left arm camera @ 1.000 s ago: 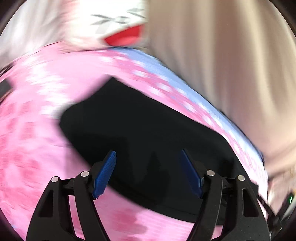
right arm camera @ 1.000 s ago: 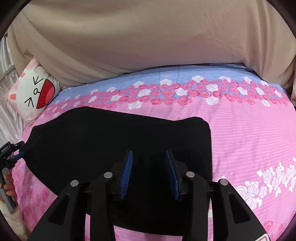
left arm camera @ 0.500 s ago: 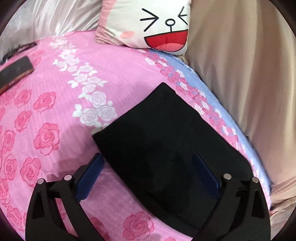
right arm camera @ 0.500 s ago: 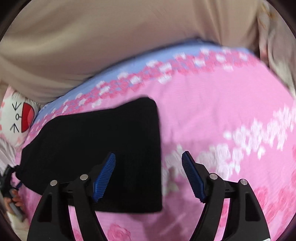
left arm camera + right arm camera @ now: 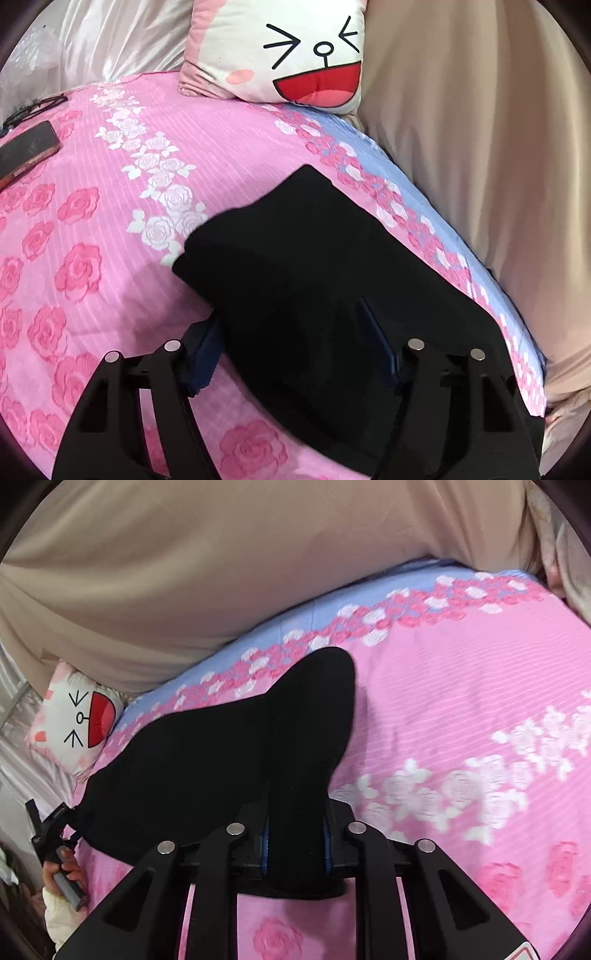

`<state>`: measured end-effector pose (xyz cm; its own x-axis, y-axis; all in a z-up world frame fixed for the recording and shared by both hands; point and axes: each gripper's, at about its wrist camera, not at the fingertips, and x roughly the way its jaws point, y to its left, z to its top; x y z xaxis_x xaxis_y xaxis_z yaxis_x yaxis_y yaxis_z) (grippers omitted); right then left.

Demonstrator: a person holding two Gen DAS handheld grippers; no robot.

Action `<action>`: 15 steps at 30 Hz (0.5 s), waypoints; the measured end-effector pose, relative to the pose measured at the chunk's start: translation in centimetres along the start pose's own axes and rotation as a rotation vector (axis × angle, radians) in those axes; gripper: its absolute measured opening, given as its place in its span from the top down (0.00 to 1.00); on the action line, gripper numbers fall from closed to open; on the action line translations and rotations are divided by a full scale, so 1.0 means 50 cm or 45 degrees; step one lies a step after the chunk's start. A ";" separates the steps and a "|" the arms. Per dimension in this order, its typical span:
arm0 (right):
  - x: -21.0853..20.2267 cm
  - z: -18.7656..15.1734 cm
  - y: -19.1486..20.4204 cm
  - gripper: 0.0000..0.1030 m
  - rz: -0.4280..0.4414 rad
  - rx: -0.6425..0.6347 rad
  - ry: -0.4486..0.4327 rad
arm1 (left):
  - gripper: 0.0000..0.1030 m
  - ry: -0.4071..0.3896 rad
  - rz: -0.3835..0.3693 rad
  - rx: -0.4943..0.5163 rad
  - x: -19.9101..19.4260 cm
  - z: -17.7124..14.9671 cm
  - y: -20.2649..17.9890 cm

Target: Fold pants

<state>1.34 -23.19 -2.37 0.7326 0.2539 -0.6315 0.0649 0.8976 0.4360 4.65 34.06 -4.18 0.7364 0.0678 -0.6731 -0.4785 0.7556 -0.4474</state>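
Pants (image 5: 221, 760) fabric hides right hand-held gripper (image 5: 295, 845) pads.

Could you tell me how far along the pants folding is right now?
Done: the pants already lie as a narrow folded band on the bed. In hand: the right gripper has just closed on one end, lifting it; the left gripper has been closing around the other. Left: folding end over end.

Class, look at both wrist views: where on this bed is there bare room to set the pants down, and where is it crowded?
Free: the pink bedspread right of the black pants, and the rose-print stretch between the pants and the phone. Crowded: the head end, with the cartoon pillow, phone and glasses, and the beige curtain side.
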 end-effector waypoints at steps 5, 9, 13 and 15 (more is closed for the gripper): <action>-0.076 0.001 -0.049 0.86 -0.003 0.002 -0.017 | 0.35 0.022 -0.036 0.018 -0.047 -0.028 -0.022; -0.125 -0.012 -0.108 0.86 -0.059 0.032 -0.017 | 0.33 0.026 -0.043 0.128 -0.085 -0.072 -0.072; -0.174 -0.022 -0.182 0.86 -0.154 0.075 -0.031 | 0.30 0.073 -0.101 0.210 -0.110 -0.123 -0.123; -0.202 -0.025 -0.230 0.86 -0.213 0.124 -0.057 | 0.30 0.098 -0.121 0.262 -0.117 -0.153 -0.152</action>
<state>-7.66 -35.62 -1.83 0.7352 0.0862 -0.6724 0.2518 0.8862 0.3889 0.31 22.96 -1.34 0.7311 -0.0534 -0.6801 -0.2957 0.8736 -0.3865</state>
